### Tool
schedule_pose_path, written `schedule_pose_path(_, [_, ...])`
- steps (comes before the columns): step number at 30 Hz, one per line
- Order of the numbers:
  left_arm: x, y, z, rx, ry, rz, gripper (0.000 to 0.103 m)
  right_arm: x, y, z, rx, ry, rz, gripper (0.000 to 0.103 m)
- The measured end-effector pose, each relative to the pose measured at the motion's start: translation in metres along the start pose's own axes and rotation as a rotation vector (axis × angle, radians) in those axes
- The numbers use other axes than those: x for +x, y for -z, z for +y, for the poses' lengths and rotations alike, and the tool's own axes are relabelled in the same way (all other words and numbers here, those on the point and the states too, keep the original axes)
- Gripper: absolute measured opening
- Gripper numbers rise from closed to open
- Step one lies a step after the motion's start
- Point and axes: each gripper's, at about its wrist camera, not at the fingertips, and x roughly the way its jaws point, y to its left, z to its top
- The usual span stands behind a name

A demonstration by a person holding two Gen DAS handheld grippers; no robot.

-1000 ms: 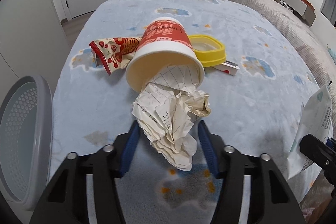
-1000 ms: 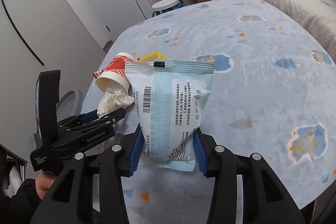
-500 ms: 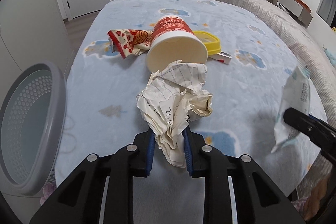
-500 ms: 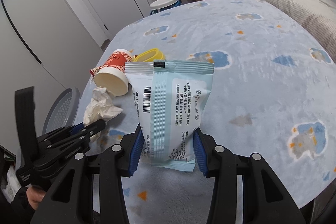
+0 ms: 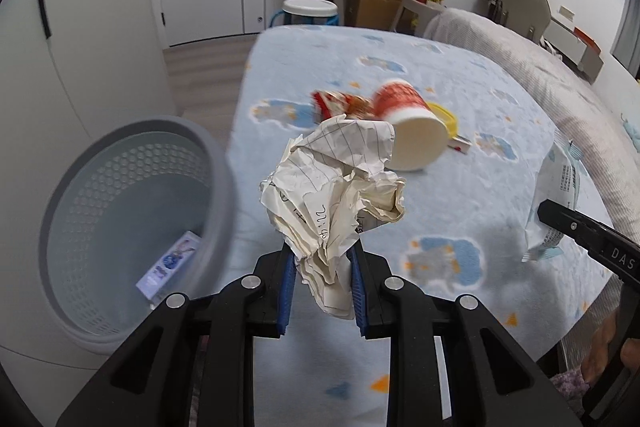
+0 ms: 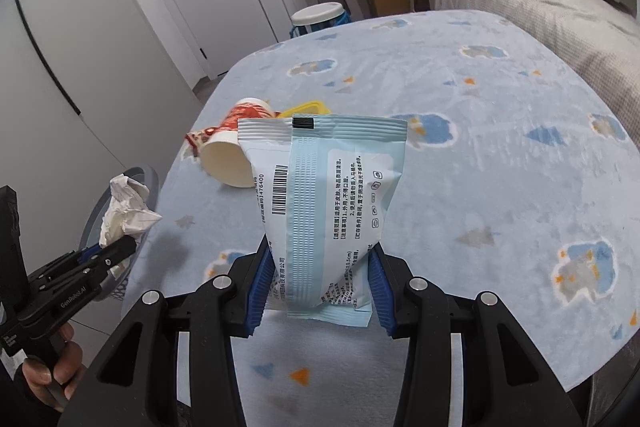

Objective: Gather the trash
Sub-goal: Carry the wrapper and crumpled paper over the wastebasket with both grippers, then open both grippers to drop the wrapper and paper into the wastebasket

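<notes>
My left gripper (image 5: pixel 322 263) is shut on a crumpled sheet of lined paper (image 5: pixel 336 183) and holds it in the air, just right of the grey perforated bin (image 5: pixel 120 195). The same paper (image 6: pixel 126 211) shows over the bin's rim (image 6: pixel 140 173) in the right wrist view. My right gripper (image 6: pixel 320 267) is shut on a light blue wipes packet (image 6: pixel 324 203), held upright above the table's front edge; the packet also shows in the left wrist view (image 5: pixel 556 183). A red and white paper cup (image 5: pixel 412 131) lies on its side on the table.
A red snack wrapper (image 5: pixel 340 105) and a yellow lid (image 5: pixel 444 115) lie beside the cup, with a small box (image 5: pixel 460 145). The bin holds a small flat package (image 5: pixel 170 261). The table has a blue patterned cloth (image 6: pixel 480 147). Stools, boxes and a bed stand behind.
My left gripper closed on the paper, pulled it back out of the cup and swung left towards the bin. The right gripper keeps holding the packet, nearly still.
</notes>
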Motion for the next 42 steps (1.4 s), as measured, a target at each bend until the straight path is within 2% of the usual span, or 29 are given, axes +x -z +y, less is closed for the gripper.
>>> schedule_pose_path(6, [-0.019, -0.004, 0.035, -0.029, -0.051, -0.050, 0.024, 0.005, -0.006, 0.046, -0.071, -0.038, -0.007, 0.043])
schedule_pose_path(18, [-0.039, -0.001, 0.104, -0.106, -0.132, -0.092, 0.024, 0.032, -0.012, 0.133, -0.183, -0.141, 0.021, 0.043])
schedule_pose_path(33, [-0.037, 0.011, 0.177, -0.205, -0.226, -0.092, 0.024, 0.077, -0.016, 0.229, -0.319, -0.257, 0.074, 0.043])
schedule_pose_path(42, [-0.026, 0.014, 0.200, -0.234, -0.256, -0.064, 0.024, 0.104, -0.006, 0.256, -0.359, -0.308, 0.120, 0.043])
